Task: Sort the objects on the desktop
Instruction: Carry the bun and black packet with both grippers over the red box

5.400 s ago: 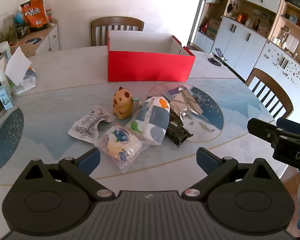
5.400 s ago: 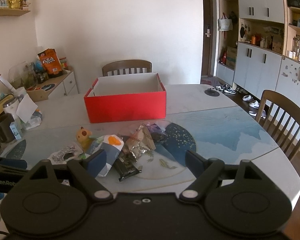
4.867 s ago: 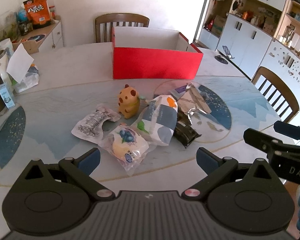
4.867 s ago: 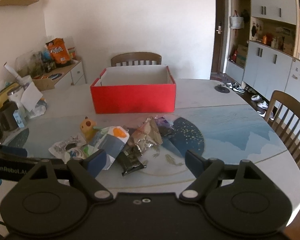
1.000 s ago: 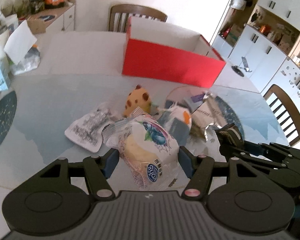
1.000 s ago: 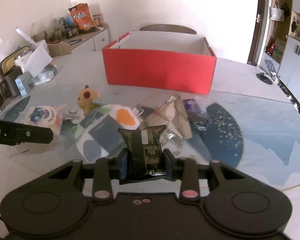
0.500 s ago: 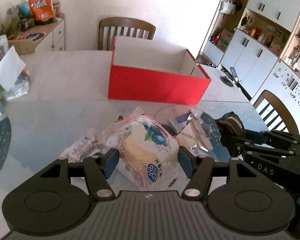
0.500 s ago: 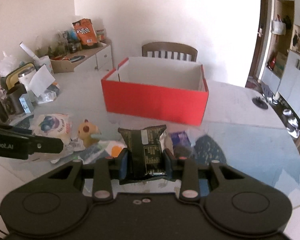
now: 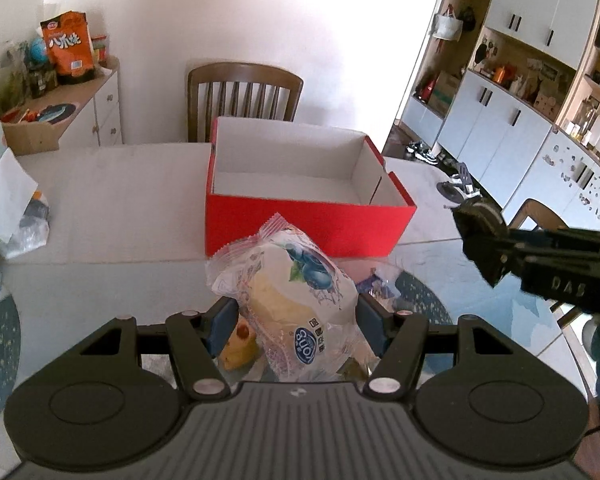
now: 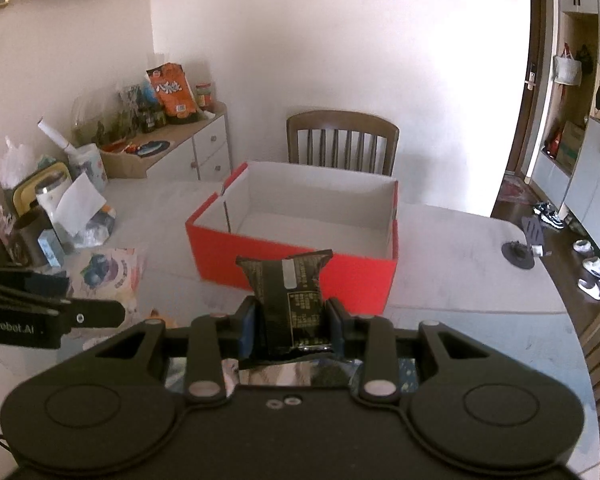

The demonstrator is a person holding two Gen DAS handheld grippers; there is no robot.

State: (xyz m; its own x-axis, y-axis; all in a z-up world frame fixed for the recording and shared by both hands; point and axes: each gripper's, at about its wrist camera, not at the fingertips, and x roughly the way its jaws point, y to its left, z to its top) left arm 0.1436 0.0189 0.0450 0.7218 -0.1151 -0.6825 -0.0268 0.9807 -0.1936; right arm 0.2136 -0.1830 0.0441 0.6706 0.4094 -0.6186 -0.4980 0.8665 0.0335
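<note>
My left gripper [image 9: 296, 318] is shut on a clear blueberry bread packet [image 9: 292, 292] and holds it above the table, in front of the open red box [image 9: 300, 200]. My right gripper [image 10: 290, 326] is shut on a black snack packet [image 10: 290, 300], also raised before the red box [image 10: 296, 232], whose white inside is empty. The right gripper shows at the right of the left wrist view [image 9: 484, 236]. The left gripper with its packet shows at the left of the right wrist view [image 10: 80, 314]. A yellow toy [image 9: 238, 346] and other packets lie on the table beneath, mostly hidden.
A wooden chair [image 9: 244, 96] stands behind the box. A sideboard [image 10: 172, 152] with an orange snack bag [image 10: 172, 92] is at the far left. Cups, paper and bags [image 10: 60, 216] crowd the table's left edge. Cabinets [image 9: 500, 120] and another chair [image 9: 540, 216] stand at the right.
Both grippers have risen higher with their packets and moved closer to the red box. The items left on the table have dropped out of sight beneath the grippers.
</note>
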